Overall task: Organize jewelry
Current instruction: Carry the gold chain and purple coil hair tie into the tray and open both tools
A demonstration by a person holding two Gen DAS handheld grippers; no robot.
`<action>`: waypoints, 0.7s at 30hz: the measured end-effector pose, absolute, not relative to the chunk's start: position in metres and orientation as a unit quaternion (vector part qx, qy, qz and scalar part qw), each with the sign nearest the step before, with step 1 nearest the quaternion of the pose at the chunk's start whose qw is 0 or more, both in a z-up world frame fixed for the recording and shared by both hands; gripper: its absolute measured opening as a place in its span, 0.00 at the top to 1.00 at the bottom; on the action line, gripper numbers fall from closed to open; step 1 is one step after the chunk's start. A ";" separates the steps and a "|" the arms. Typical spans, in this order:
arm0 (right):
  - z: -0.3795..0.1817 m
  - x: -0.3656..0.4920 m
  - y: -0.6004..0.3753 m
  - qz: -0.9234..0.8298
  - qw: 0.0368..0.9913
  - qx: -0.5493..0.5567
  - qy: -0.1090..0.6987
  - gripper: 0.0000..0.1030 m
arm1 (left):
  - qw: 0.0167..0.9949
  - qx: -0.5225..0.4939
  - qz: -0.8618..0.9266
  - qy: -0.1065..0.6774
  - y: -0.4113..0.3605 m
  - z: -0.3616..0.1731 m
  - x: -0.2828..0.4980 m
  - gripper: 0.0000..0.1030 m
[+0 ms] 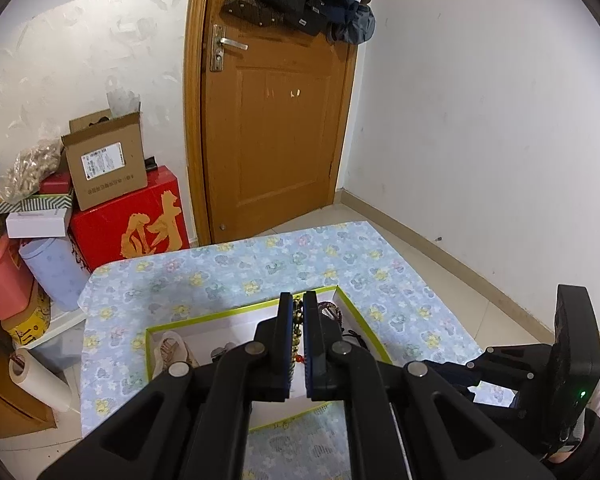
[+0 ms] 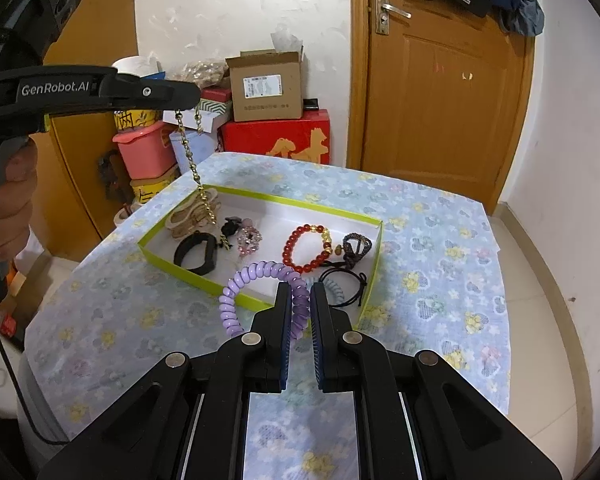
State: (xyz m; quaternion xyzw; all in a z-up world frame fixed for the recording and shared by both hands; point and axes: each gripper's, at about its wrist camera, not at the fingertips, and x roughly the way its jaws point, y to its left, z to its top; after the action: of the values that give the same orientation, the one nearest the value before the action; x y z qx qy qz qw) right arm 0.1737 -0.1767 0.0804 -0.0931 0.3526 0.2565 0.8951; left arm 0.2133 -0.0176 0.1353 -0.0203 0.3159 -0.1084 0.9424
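On the flowered table (image 2: 440, 240) sits a green-rimmed tray (image 2: 260, 196) of bracelets and hair ties. Above its left end the left gripper (image 2: 196, 94) is clenched on a gold bead chain (image 2: 192, 160), seemingly dangling into the tray. Nearer, the right gripper (image 2: 300, 300) pinches a purple coil tie (image 2: 252, 280).

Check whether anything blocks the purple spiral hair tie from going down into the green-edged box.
Nothing visible does: the purple spiral hair tie, held in the right tool, hangs over the near edge of the open green-edged box.
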 end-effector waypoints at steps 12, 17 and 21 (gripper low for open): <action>0.064 0.207 -0.175 0.250 0.892 -0.080 0.368 0.91 | 0.924 -0.033 -0.119 0.363 -0.019 0.086 0.241 0.96; 0.054 0.220 -0.167 0.251 0.888 -0.079 0.377 0.91 | 0.915 -0.042 -0.120 0.383 -0.015 0.063 0.246 0.96; 0.044 0.229 -0.159 0.253 0.883 -0.081 0.386 0.91 | 0.909 -0.051 -0.120 0.397 -0.009 0.047 0.248 0.96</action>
State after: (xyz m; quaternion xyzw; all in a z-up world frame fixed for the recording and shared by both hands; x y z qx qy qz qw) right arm 0.2292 -0.1595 0.0436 -0.0814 0.3862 0.2531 0.8833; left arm 0.2481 -0.0093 0.0466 -0.0507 0.3968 -0.1199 0.9086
